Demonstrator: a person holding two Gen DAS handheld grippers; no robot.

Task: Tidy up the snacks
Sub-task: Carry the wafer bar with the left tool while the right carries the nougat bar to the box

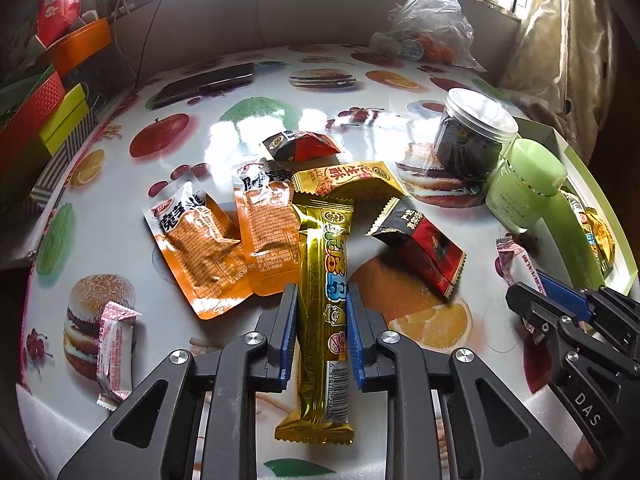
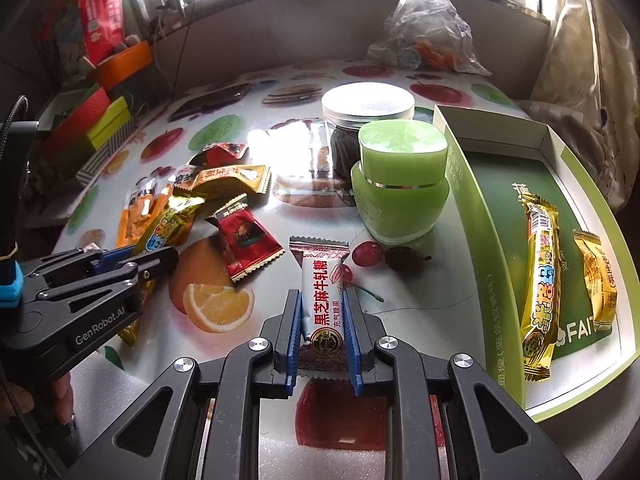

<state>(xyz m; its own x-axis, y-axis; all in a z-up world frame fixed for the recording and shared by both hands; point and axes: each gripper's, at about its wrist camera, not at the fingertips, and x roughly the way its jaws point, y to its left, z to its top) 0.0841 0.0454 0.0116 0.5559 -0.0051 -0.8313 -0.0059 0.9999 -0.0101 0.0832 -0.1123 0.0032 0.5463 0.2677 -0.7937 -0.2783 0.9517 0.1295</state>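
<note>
1. The left claw (image 1: pixel 322 308) was closed on a long gold snack bar (image 1: pixel 322 280), its blue pads pressing the wrapper at mid-length, the bar running lengthways over the fruit-printed bench (image 1: pixel 256 80).
2. The right claw (image 2: pixel 322 312) was clamped on a white nougat candy (image 2: pixel 322 300) with red lettering and crimped ends.
3. Orange packets (image 1: pixel 200 248) lay just left of the gold bar; a red-and-black packet (image 1: pixel 424 248) lay to its right.
4. A green box (image 2: pixel 480 240) at the bench's right already held another gold bar (image 2: pixel 540 288).
</note>
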